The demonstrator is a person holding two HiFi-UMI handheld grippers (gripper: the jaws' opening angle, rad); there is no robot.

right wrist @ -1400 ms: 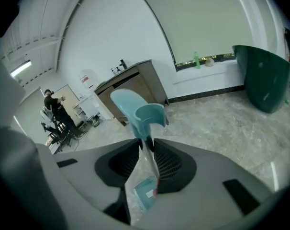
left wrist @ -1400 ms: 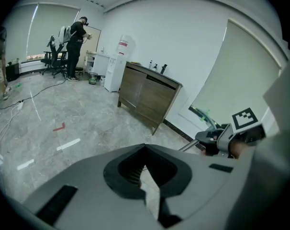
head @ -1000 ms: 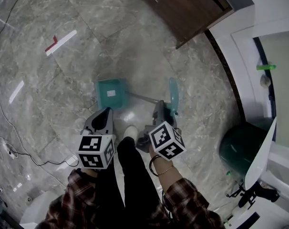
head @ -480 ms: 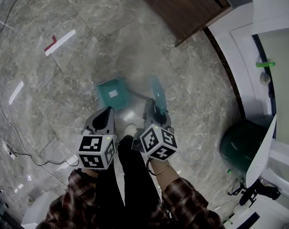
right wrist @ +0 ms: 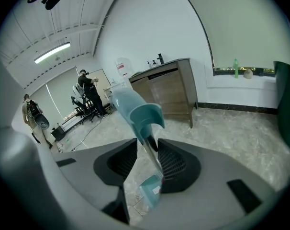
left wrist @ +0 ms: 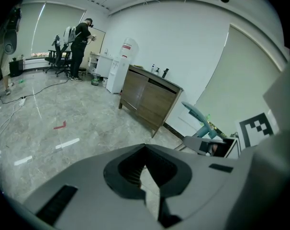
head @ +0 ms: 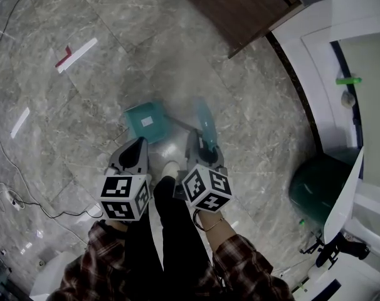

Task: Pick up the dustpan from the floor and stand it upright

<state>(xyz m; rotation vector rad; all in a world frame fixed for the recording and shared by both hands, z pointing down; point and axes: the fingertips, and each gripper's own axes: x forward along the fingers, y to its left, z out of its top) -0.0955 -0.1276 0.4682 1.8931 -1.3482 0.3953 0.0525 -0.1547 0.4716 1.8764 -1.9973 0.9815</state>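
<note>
The teal dustpan rests with its pan on the marble floor, and its thin metal rod rises to a teal grip. My right gripper is around that rod just below the grip. Its jaws are opening: the rod lies against the right pad, with a gap to the left one. In the right gripper view the grip stands above the jaws and the pan shows below them. My left gripper hovers beside the pan, shut and empty.
A brown cabinet stands ahead against the wall. A dark green bin is at the right by a white door frame. Cables trail over the floor at the left, near tape marks. A person stands far off.
The right gripper has shifted left and rolled, carrying the dustpan's grip left with it. The pan has turned slightly on the floor. The left gripper has stayed put.
</note>
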